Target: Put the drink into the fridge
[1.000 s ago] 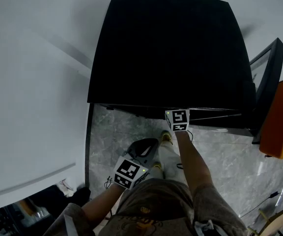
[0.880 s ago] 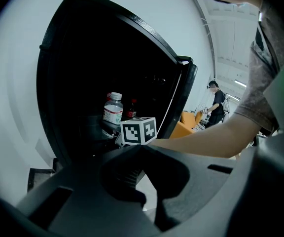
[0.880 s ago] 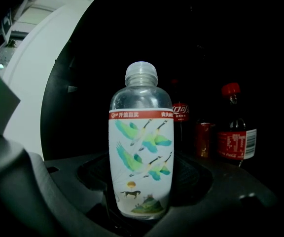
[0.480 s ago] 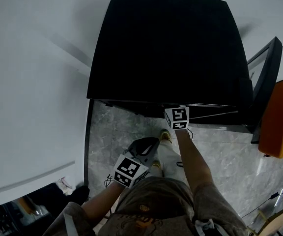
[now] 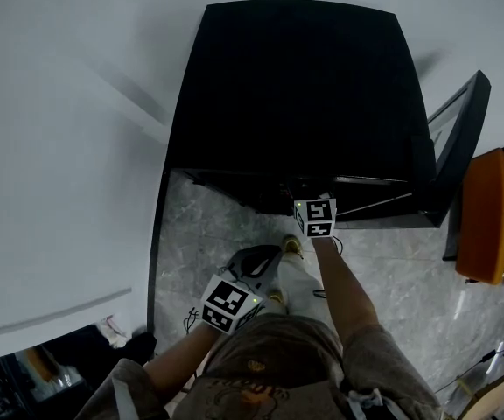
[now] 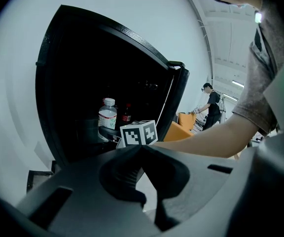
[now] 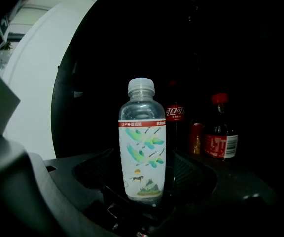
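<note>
The fingers of my right gripper (image 7: 144, 181) have just been spreading and stand wide, clear of the drink bottle (image 7: 141, 152) upright between them. It is inside the dark fridge (image 5: 296, 94), in front of cola bottles (image 7: 220, 132). My left gripper (image 6: 142, 151) hangs outside the fridge, fingers pressed together on nothing.

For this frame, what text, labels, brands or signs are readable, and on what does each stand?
"可口可乐", or so it seems, in white script: red label of the dark bottle, partly hidden.
White characters on the red band of the clear bottle: too small to read.
White print on the label of the red-capped bottle: blurred.
Right cube, left cube: square marker patterns, no words.
</note>
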`<state>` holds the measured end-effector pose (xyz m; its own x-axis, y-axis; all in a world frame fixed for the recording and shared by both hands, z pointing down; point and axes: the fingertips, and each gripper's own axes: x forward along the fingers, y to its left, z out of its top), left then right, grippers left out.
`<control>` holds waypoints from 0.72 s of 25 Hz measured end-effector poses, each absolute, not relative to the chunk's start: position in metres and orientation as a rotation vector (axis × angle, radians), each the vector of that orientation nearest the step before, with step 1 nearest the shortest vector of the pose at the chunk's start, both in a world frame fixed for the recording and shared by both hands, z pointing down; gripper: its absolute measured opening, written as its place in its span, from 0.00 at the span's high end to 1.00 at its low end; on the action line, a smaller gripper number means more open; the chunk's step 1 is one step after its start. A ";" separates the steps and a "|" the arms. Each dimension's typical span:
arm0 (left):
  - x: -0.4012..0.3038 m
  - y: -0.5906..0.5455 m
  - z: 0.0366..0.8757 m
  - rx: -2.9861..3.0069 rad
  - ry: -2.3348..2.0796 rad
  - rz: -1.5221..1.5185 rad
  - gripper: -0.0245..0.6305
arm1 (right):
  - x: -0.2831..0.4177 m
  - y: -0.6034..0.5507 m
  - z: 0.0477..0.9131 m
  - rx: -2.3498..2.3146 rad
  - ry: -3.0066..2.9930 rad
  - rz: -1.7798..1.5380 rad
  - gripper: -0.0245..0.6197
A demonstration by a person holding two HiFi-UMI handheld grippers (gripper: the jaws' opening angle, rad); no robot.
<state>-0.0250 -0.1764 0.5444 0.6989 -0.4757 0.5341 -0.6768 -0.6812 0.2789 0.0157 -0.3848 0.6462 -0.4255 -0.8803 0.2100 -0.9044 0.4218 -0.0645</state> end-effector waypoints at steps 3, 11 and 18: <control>-0.025 -0.173 0.539 2.446 -0.893 0.576 0.96 | 0.019 -0.374 0.645 1.581 -2.516 0.262 0.42; -0.024 -0.162 0.526 2.444 -0.916 0.543 0.96 | 0.021 -0.340 0.634 1.513 -2.529 0.309 0.42; -0.029 -0.151 0.512 2.448 -0.931 0.524 0.96 | 0.018 -0.309 0.604 1.468 -2.573 0.308 0.43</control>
